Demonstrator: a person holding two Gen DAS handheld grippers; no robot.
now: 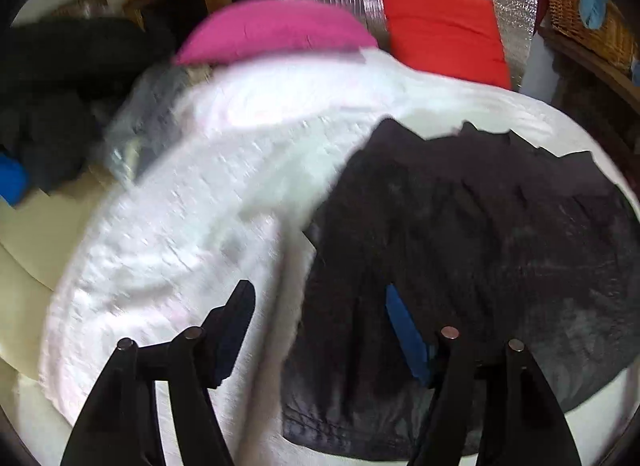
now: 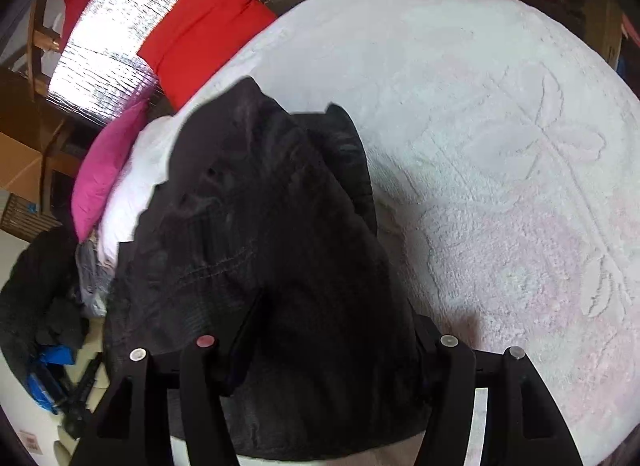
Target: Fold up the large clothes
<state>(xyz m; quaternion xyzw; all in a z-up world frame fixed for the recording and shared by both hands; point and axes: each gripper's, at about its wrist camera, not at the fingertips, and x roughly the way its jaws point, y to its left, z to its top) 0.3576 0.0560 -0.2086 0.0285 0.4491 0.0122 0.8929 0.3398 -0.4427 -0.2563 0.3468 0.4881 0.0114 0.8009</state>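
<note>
No readable text, labels, brands or numbers in either view; left wrist view is motion-blurred, nothing legible on it; a small pale tag or sticker (image 2: 29, 443) low at the left edge of the right wrist view, on the floor off the bed, carries reddish marks too small and blurred to read; raised leaf pattern on the white bedspread (image 2: 520, 169) is decoration only, not lettering.

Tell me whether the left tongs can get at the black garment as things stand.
Probably yes. The left tongs stand open right over the black garment, which lies spread on the white blanket. Nothing sits between them; the near edge lies just ahead of the fingers.
</note>
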